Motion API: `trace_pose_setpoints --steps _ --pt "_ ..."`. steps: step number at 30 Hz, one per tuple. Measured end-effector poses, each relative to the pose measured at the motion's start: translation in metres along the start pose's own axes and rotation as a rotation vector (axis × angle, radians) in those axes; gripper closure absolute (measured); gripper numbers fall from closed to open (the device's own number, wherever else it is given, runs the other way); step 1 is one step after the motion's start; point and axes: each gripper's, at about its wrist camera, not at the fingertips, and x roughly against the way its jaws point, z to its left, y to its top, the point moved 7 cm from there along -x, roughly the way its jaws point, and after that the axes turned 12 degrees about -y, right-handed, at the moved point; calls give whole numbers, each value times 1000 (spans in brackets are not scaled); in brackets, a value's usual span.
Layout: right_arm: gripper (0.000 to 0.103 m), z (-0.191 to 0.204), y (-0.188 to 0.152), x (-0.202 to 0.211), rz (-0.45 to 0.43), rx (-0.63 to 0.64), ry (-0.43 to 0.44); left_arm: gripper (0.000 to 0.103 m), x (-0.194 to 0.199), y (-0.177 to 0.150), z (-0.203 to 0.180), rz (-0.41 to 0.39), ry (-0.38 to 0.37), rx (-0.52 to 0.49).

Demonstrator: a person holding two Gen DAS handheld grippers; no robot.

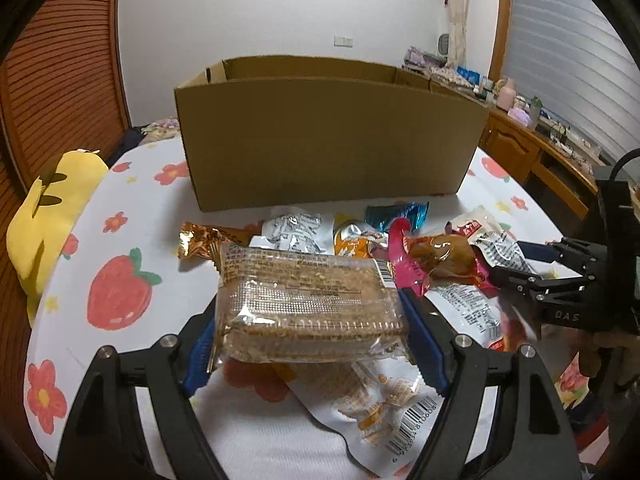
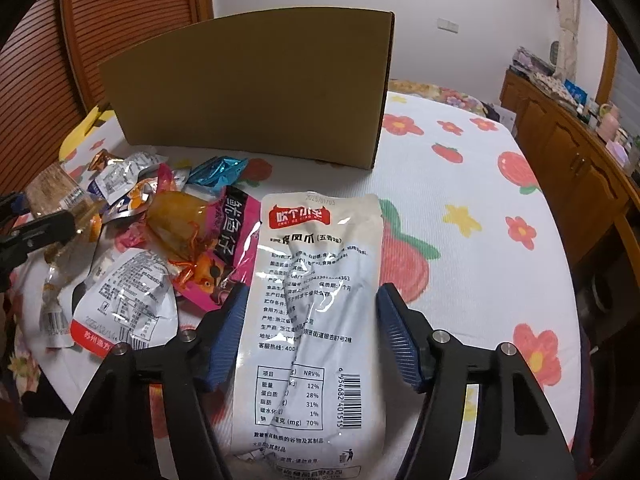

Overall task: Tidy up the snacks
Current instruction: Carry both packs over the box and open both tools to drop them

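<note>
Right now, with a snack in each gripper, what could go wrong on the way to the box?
1. The left gripper pinches the wafer pack by its slippery clear wrap; it might slide out.
2. The right gripper holds the long white pouch across its width; the free ends may droop and catch the tall cardboard box wall.
3. Both grippers sit close by the snack pile and could collide.

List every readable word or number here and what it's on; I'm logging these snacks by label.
"凤爪 (五香味)": white pouch in the right gripper.
"NRV%", "12%", "28%", "31%", "1%", "70%": its nutrition table.
"6 954682 401515": its barcode.
"DAS": right gripper's body, seen from the left wrist.
Wafer pack in the left gripper: print too blurred.
Other wrappers: too small.
</note>
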Motion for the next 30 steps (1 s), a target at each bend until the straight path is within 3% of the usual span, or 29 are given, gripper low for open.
trace_pose_setpoints --steps 4,12,21,30 --pt "43 -1 0 1 4 7 11 23 4 2 -3 -15 1 -9" --pt "43 -2 -3 11 -10 -14 40 23 10 3 -11 -36 -3 -22" --pt "43 -9 4 39 -81 -31 46 23 27 17 -16 -83 -12 -33" --pt "42 -15 37 84 -189 -15 54 23 44 54 -16 -135 -18 -73"
